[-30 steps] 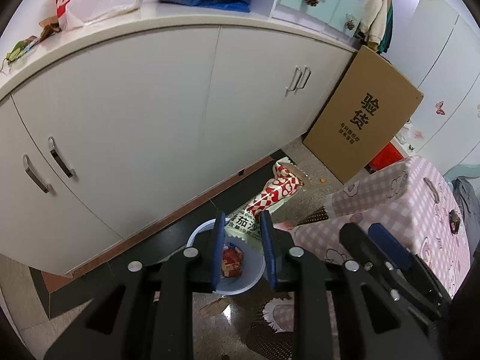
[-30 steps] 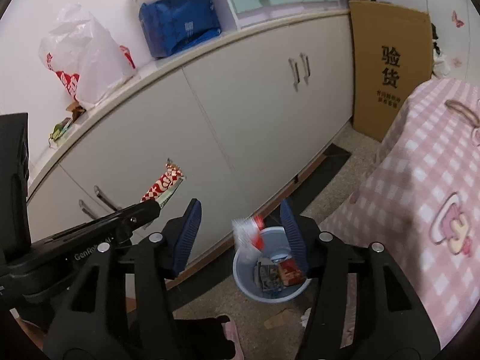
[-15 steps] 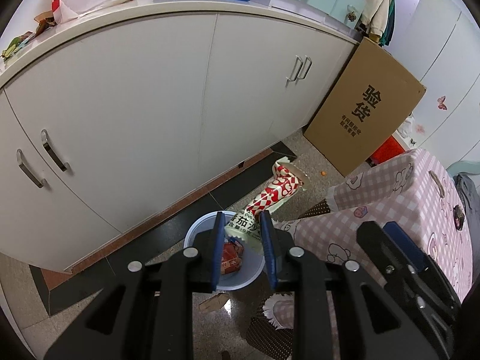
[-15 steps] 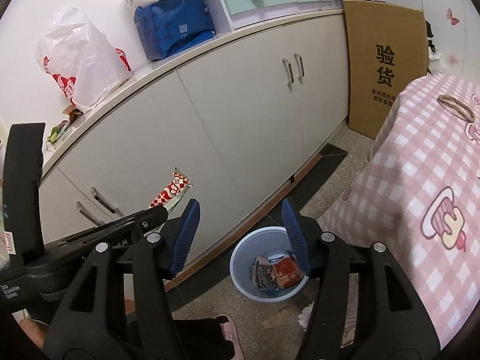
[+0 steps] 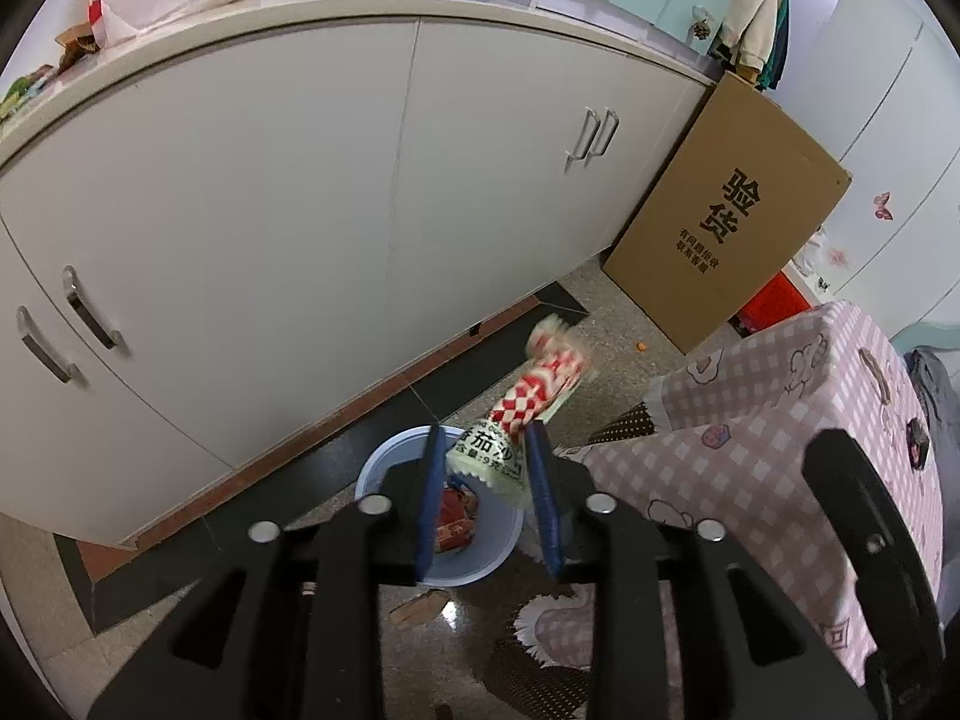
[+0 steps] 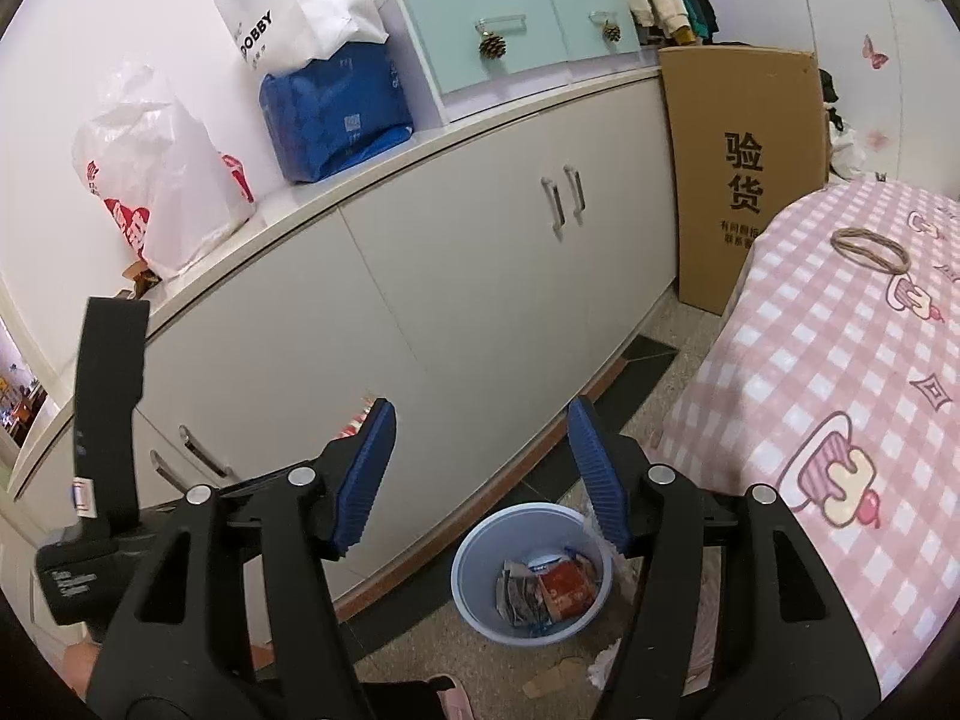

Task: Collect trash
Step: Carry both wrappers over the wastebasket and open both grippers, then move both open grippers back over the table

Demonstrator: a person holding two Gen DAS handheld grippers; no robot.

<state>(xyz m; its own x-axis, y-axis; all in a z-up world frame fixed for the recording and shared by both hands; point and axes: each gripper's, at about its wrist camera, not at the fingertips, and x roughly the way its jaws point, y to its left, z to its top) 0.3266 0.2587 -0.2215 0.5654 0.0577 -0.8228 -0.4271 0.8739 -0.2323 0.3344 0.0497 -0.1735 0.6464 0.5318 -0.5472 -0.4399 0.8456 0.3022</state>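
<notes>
My left gripper (image 5: 483, 480) is above the pale blue bin (image 5: 384, 468), its jaws now spread apart. The red-and-white checked ketchup sachet (image 5: 528, 402) sits loose and blurred between the fingers, tilted over the bin. The bin (image 6: 468, 564) stands on the floor by the white cabinets and holds several wrappers (image 6: 549, 591). My right gripper (image 6: 480, 474) is open and empty, high above the bin. The left gripper's body (image 6: 108, 438) shows at the left of the right wrist view.
White cabinets (image 5: 300, 210) run along the back with bags on top. A cardboard box (image 5: 726, 240) leans at the right. A pink checked table (image 6: 840, 390) with a rubber band (image 6: 870, 249) stands at the right. A paper scrap (image 5: 420, 606) lies by the bin.
My left gripper's jaws have widened and the sachet now looks blurred and loose between them. My right gripper has risen and stays open.
</notes>
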